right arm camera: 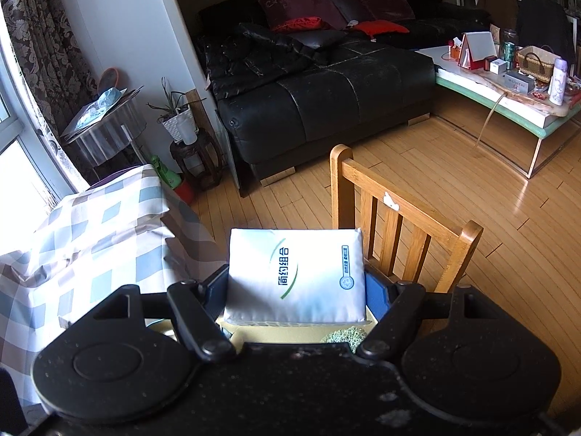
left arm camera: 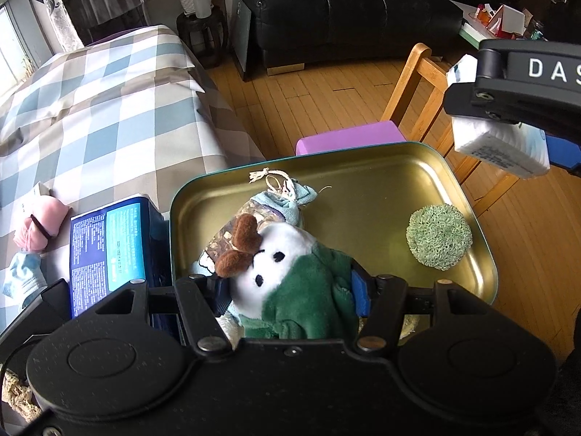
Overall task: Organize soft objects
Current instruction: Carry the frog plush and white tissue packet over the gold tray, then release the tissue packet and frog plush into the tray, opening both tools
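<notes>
Plush toy, white-faced with brown antlers and a green body, sits squeezed between the blue pads of the left claw and hangs over the near end of a gold metal tin. In the tin, behind the toy, lies a small drawstring pouch, and to the right a round green knitted pad. Just left of the tin stands a blue package whose small print is too fine to read. At upper right the right claw carries a white tissue pack above the tin's far corner; its arm shows the letters "DAS".

From the right wrist, the right claw clamps the tissue pack on both sides. The wrapper bears a green arc, Chinese characters and a small round logo. A wooden chair stands behind it.
</notes>
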{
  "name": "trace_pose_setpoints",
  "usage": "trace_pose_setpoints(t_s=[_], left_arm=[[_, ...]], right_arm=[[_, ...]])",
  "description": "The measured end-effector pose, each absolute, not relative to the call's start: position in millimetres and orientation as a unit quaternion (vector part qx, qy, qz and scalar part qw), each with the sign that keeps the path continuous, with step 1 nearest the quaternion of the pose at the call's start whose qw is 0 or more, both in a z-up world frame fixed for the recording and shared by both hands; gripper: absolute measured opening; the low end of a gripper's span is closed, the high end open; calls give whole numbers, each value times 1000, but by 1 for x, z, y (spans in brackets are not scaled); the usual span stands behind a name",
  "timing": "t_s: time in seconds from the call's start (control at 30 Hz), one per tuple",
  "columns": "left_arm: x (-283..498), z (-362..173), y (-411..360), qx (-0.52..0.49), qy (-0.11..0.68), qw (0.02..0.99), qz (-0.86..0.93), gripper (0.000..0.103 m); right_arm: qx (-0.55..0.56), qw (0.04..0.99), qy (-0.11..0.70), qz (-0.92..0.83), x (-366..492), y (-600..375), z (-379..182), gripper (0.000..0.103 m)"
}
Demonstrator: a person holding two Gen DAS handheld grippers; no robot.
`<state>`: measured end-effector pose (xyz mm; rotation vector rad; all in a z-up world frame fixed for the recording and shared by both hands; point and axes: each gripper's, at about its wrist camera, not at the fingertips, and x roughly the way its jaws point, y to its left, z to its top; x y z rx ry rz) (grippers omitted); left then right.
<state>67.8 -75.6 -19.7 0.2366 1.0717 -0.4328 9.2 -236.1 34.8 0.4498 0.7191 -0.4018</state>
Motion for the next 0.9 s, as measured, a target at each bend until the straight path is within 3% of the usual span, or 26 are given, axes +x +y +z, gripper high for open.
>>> trace_pose_setpoints(t_s=[0.3, 0.53, 0.9], left_arm=[[70, -24, -75, 119, 505, 832, -198, 58], [69, -23, -74, 120, 492, 838, -201, 69], [66, -26, -69, 126, 499, 835, -197, 70]], right_arm=[[210, 892, 353, -187, 11, -234, 34, 73], [208, 893, 355, -183, 11, -233, 34, 73], [203, 893, 362, -175, 13, -231, 33, 74]])
